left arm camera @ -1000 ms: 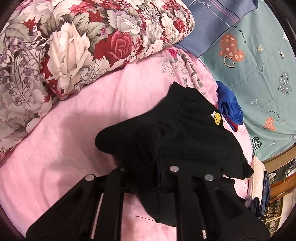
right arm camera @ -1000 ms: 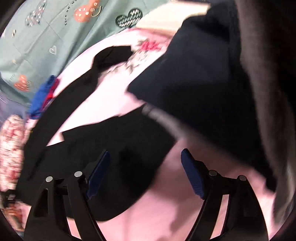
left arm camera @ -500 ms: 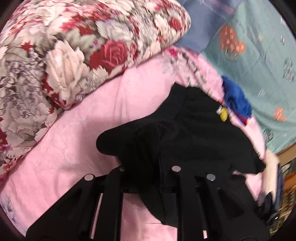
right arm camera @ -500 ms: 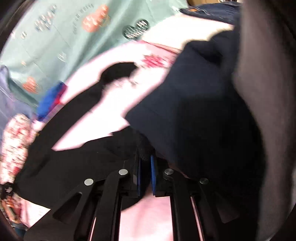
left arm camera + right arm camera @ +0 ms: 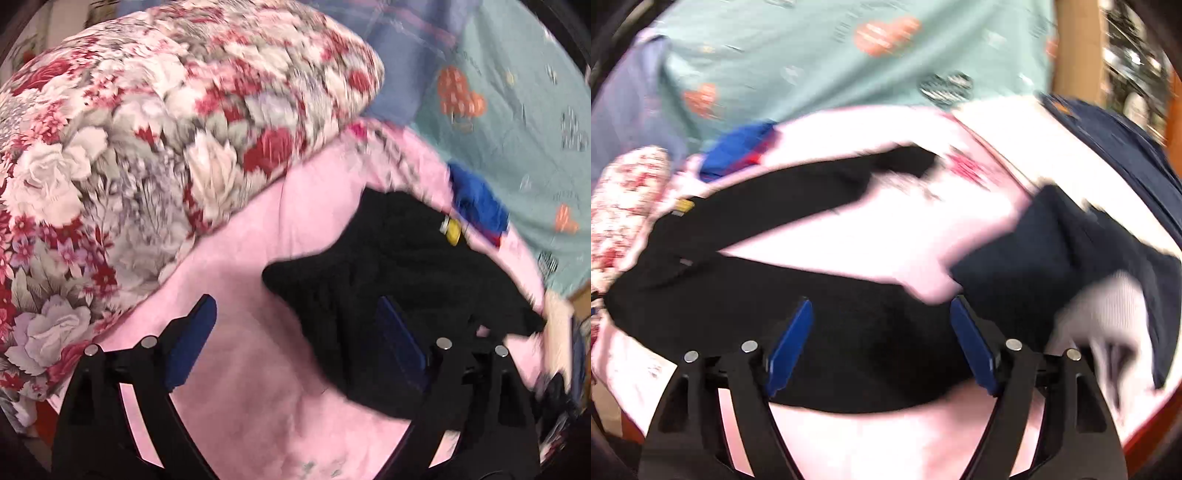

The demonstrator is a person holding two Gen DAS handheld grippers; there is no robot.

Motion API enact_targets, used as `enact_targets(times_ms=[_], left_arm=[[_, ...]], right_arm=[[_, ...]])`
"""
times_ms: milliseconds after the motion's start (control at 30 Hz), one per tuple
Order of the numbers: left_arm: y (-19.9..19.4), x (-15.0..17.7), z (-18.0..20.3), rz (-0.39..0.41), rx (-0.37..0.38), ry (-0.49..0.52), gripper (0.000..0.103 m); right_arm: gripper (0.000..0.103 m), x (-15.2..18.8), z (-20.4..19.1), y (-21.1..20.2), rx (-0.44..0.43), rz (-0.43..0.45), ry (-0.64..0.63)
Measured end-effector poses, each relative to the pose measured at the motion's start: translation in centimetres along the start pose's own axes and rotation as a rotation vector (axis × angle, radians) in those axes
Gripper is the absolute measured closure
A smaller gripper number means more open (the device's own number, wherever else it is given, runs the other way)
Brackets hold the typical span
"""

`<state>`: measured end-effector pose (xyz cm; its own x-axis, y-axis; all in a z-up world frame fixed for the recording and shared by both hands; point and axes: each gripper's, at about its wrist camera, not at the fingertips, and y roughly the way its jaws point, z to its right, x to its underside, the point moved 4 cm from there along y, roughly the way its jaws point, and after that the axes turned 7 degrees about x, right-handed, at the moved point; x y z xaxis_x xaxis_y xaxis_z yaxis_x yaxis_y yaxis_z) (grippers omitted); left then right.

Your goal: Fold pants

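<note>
The black pants (image 5: 399,273) lie on the pink bed sheet (image 5: 258,369), with a small yellow patch (image 5: 452,232) near their far edge. In the right wrist view the pants (image 5: 820,295) spread with two legs running to the right. My left gripper (image 5: 295,332) is open, its right finger over the pants' near edge. My right gripper (image 5: 881,332) is open just above the near leg. Both views are motion-blurred.
A large floral quilt (image 5: 147,147) fills the left and back. A blue and red garment (image 5: 476,203) lies beyond the pants. A teal patterned sheet (image 5: 849,55) lies behind. A dark navy garment (image 5: 1052,266) and a white ribbed one (image 5: 1108,314) lie at the right.
Both grippers, shut on the pants half a second ago, have opened and let go. The pants now lie on the sheet, and both cameras have drawn back.
</note>
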<state>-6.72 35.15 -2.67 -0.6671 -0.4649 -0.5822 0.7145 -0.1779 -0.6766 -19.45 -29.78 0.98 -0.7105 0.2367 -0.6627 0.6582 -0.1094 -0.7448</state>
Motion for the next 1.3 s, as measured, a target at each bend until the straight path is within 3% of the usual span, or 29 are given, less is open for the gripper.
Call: enact_targets(times_ms=[67, 133, 200, 267, 333, 367, 433, 500, 633, 700, 800, 867, 900, 933, 1033, 1100, 1167, 1233, 1300], left_arm=[[0.0, -1.7, 1.1, 0.058, 0.045, -0.069, 0.012], [1.4, -4.0, 3.4, 0.064, 0.045, -0.071, 0.010], [3.5, -6.2, 5.8, 0.034, 0.062, -0.034, 0.009], [6.9, -8.1, 8.3, -0.058, 0.118, 0.018, 0.008], [11.8, -9.3, 9.5, -0.179, 0.145, 0.034, 0.007], [13.4, -9.5, 9.4, -0.199, 0.122, 0.016, 0.007], [16.8, -9.8, 8.8, -0.226, 0.081, -0.015, 0.009], [19.7, -9.9, 8.0, -0.269, 0.114, -0.072, 0.010], [22.1, -9.7, 7.9, -0.276, 0.154, -0.093, 0.016], [23.1, -9.1, 8.4, -0.304, 0.183, -0.072, 0.026], [23.5, -8.4, 9.6, -0.299, 0.162, 0.023, 0.028], [23.5, -7.6, 10.6, -0.332, 0.193, 0.078, 0.049], [23.4, -7.3, 11.1, -0.343, 0.190, 0.110, 0.071], [23.1, -7.0, 12.1, -0.338, 0.169, 0.165, 0.081], [21.5, -7.6, 14.6, -0.234, 0.057, 0.275, 0.087], [20.2, -9.2, 15.3, -0.146, 0.030, 0.254, 0.087], [19.1, -11.8, 14.7, -0.055, -0.011, 0.169, 0.088], [19.5, -13.3, 13.2, -0.004, -0.160, 0.131, 0.088], [21.0, -13.5, 11.6, -0.014, -0.266, 0.111, 0.087]], right_arm=[[0.025, -2.1, -3.0, 2.4, -0.118, -0.025, 0.001], [0.025, -3.8, -6.8, 4.8, -0.202, -0.051, -0.028], [0.025, -6.0, -10.6, 7.3, -0.255, -0.060, -0.062], [0.025, -7.6, -14.0, 8.0, -0.339, -0.059, -0.069], [0.025, -8.3, -15.3, 8.0, -0.371, -0.055, -0.068], [0.025, -9.1, -16.8, 8.3, -0.402, -0.052, -0.069], [0.025, -10.5, -19.2, 8.6, -0.441, -0.025, -0.060], [0.025, -11.7, -19.7, 9.3, -0.455, -0.032, -0.060], [0.025, -11.2, -19.8, 10.3, -0.436, -0.081, -0.055], [0.025, -11.0, -18.5, 11.4, -0.411, -0.099, -0.025], [0.025, -10.3, -16.1, 12.6, -0.402, -0.131, 0.051], [0.025, -10.0, -14.9, 13.5, -0.396, -0.156, 0.094], [0.025, -9.9, -14.5, 13.8, -0.389, -0.166, 0.110], [0.025, -9.8, -14.0, 14.1, -0.377, -0.175, 0.121], [0.025, -10.3, -13.3, 14.5, -0.333, -0.163, 0.106], [0.025, -10.8, -12.8, 14.9, -0.291, -0.145, 0.094], [0.025, -11.2, -12.1, 15.3, -0.256, -0.133, 0.093], [0.025, -12.1, -10.7, 15.6, -0.213, -0.113, 0.115], [0.025, -12.8, -9.1, 15.8, -0.195, -0.100, 0.146]])
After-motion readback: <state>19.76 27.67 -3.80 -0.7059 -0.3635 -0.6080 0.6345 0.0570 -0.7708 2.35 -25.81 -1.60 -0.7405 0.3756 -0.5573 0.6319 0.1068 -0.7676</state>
